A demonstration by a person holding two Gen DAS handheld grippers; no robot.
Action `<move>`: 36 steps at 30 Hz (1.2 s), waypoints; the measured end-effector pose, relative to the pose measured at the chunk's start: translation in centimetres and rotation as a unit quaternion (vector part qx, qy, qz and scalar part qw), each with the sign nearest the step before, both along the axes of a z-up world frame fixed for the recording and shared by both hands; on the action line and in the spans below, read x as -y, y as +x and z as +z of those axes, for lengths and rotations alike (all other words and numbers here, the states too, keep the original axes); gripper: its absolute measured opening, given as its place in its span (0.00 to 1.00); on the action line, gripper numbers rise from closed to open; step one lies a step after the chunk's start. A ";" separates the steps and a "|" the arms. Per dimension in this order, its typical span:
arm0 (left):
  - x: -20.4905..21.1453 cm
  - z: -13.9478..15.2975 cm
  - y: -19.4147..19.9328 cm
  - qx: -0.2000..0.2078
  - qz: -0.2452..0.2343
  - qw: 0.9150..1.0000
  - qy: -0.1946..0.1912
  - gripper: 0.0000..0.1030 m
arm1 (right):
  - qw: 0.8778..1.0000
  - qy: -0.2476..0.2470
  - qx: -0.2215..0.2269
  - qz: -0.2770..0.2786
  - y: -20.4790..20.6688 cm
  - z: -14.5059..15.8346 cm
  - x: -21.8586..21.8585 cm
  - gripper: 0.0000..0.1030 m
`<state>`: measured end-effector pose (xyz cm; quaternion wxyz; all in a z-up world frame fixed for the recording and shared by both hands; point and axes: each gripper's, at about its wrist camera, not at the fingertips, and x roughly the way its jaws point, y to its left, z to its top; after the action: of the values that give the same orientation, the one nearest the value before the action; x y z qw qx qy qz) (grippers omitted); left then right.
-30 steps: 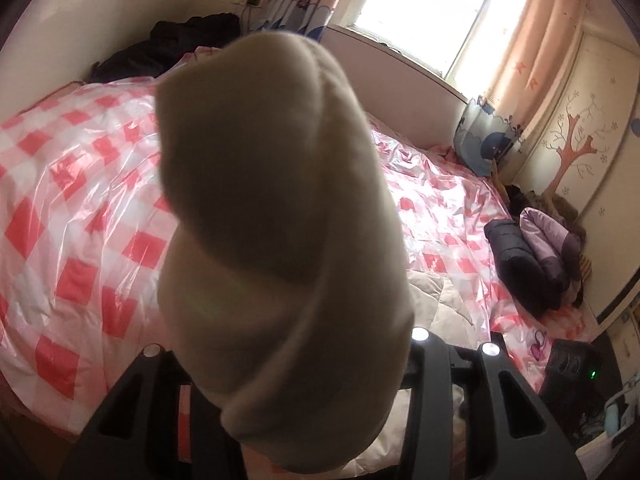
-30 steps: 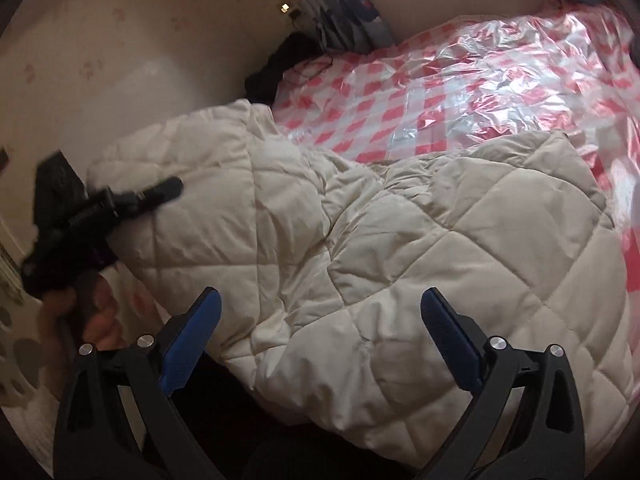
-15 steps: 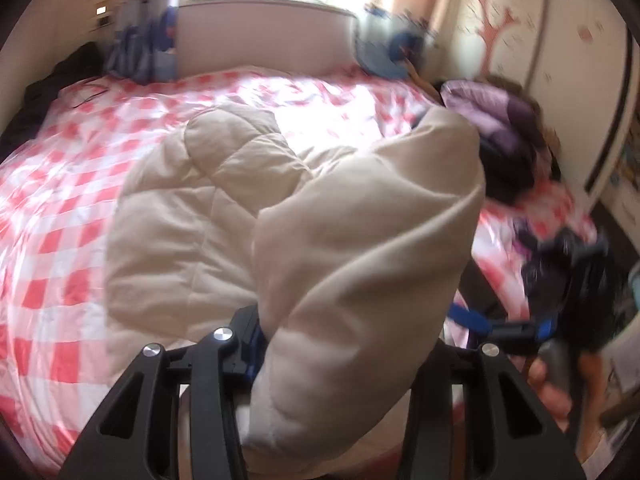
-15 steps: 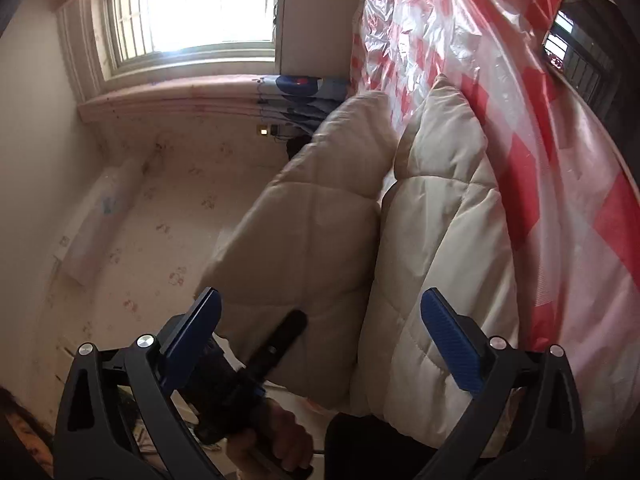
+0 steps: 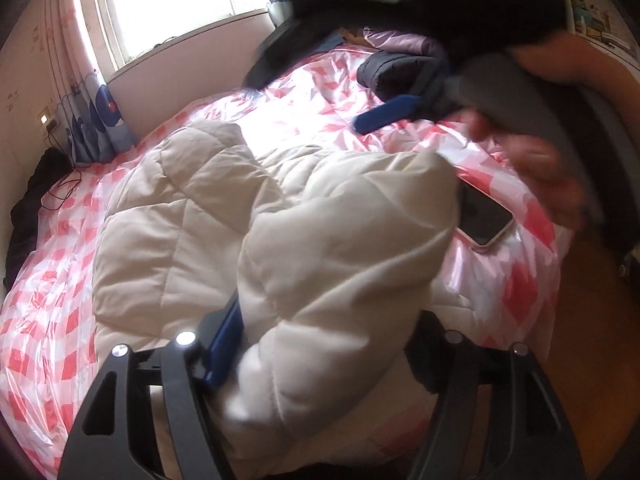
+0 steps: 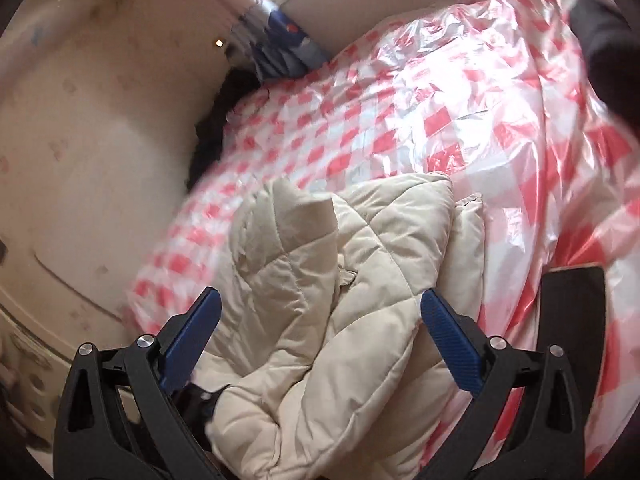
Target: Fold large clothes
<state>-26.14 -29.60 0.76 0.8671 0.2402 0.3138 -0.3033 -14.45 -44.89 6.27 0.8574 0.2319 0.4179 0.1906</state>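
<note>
A cream quilted jacket (image 5: 172, 216) lies bunched on the bed's red-and-white checked plastic cover (image 5: 52, 280). One puffy fold of it (image 5: 340, 248) sits between the jaws of my left gripper (image 5: 328, 312), which are opening; the blue left pad (image 5: 224, 344) stands just clear of the fabric and the right pad is hidden behind it. My right gripper (image 6: 320, 298) is open and hovers over the jacket (image 6: 340, 300) with nothing pinched. In the left wrist view, a blurred hand holds the right gripper's blue finger (image 5: 384, 118) at the upper right.
A phone (image 5: 486, 216) lies face up on the cover beside the jacket, and also shows as a phone (image 6: 572, 312) at the right wrist view's edge. Dark and purple clothes (image 5: 400, 68) are piled at the far side. A black garment (image 5: 28, 208) lies by the wall. Wooden floor (image 5: 580, 320) is at right.
My left gripper has rolled and come down over the bed with the jacket fold, and its jaws have widened. My right gripper has lifted and swung back over the jacket.
</note>
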 end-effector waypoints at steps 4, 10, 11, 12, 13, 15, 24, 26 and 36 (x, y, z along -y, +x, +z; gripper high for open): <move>-0.9 0.8 -1.1 -0.028 -0.026 0.999 -0.020 0.68 | 0.986 -0.152 -0.058 0.038 0.9 -2.8 -4.8 0.94; -8.4 5.8 0.6 -0.139 -0.020 0.978 -0.155 0.69 | 0.981 -0.159 -0.107 -0.007 -1.2 -8.3 -2.3 0.94; -9.7 6.6 1.8 -0.129 0.006 0.977 -0.172 0.69 | 0.983 -0.147 -0.112 -0.008 -1.6 -8.7 -1.8 0.94; -10.9 7.3 3.1 -0.116 0.031 0.976 -0.183 0.69 | 0.983 -0.143 -0.113 -0.011 -2.1 -8.3 -1.5 0.94; -11.7 7.5 4.6 -0.112 0.051 0.974 -0.190 0.69 | 0.984 -0.149 -0.098 -0.019 -2.5 -7.2 -1.4 0.94; -12.6 6.7 7.3 -0.133 0.069 0.966 -0.209 0.69 | 0.986 -0.151 -0.054 -0.046 -3.0 -3.9 -1.1 0.94; -7.5 1.6 8.0 -0.152 0.041 0.974 -0.161 0.73 | 0.992 -0.126 0.017 -0.003 4.9 1.4 -6.3 0.94; -7.2 1.3 7.4 -0.144 0.032 0.978 -0.145 0.73 | 0.989 -0.147 0.002 -0.023 6.1 -0.8 -6.9 0.94; -14.8 4.7 10.4 -0.202 0.095 0.936 -0.272 0.76 | 0.986 -0.062 -0.016 -0.156 2.5 -10.2 -1.8 0.94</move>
<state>-15.74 -14.83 5.45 0.8422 -0.1020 0.4094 -0.3357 -11.90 -43.07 -3.95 0.8827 0.2437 0.4010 0.0248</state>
